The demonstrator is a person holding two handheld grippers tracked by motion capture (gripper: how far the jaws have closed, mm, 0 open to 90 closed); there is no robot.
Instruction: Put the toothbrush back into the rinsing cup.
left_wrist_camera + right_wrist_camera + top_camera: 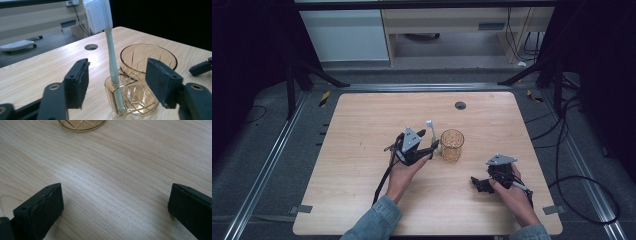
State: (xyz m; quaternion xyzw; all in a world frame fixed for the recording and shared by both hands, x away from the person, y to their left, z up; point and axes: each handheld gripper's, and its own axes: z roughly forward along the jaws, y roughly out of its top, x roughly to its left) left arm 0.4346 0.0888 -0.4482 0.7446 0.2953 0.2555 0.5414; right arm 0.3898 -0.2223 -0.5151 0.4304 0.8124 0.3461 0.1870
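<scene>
We see the toothbrush [111, 52] standing nearly upright in the side slot of the amber glass cup [140, 82] near the middle of the table [362, 125], its long axis vertical and its bristle head at the top. Our left gripper [428, 140] is just left of the cup, released, its pads either side of the handle without pressing it, so we judge any retreat should go straight back toward us. Our right gripper [482, 184] rests open at the near right, well apart from the cup.
</scene>
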